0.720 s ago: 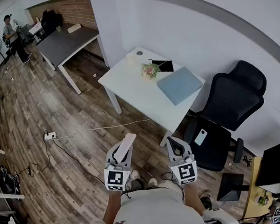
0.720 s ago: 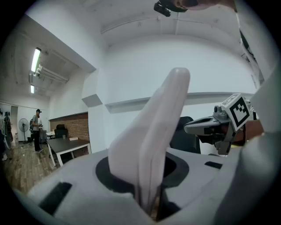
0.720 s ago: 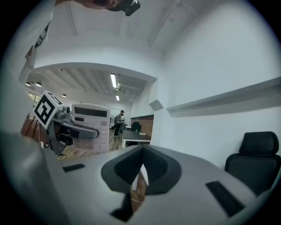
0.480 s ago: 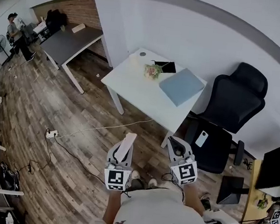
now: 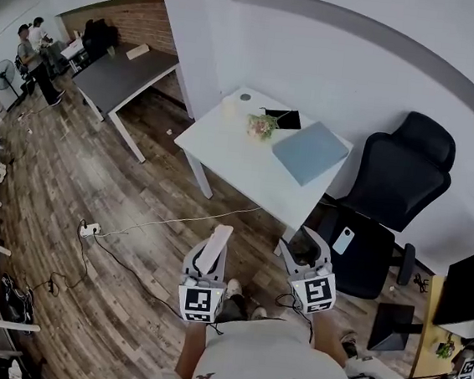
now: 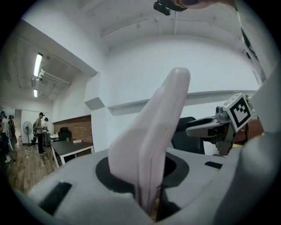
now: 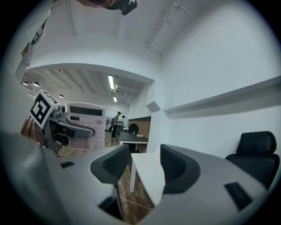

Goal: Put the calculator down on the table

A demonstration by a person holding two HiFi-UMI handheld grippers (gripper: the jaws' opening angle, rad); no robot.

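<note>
Nearest the camera, the left hand-held gripper point(image 5: 207, 261) is pinching the calculator point(image 5: 216, 243), its jaws pressed onto the lower end. The left gripper view shows the pale body edge-on, rising up and away from between them. From the right gripper view the calculator's face shows, with a display strip above rows of keys. The calculator is held in the air over the floor point(image 5: 124, 299), well apart from the table point(image 5: 232, 154) ahead. Just beside it, the right hand-held gripper point(image 5: 306, 252) has its jaws spread and nothing between them; its own view looks past the dark pads to the table's near corner and leg. Both point forward, roughly level, with their marker cubes toward the person's shirt point(image 5: 262, 355). A cable point(image 5: 175, 217) runs across the wood floor from a power strip point(image 5: 86, 229) toward the table. On the table lie a blue board point(image 5: 310, 152), a small bunch of flowers point(image 5: 261, 126) and a flat black thing point(image 5: 282, 117) near the wall. To the table's right stands a black chair point(image 5: 388, 192) with a phone point(image 5: 342, 235) on its seat. Farther left stands a dark table point(image 5: 123, 76) by a brick wall, with people point(image 5: 29, 49) beyond it.
</note>
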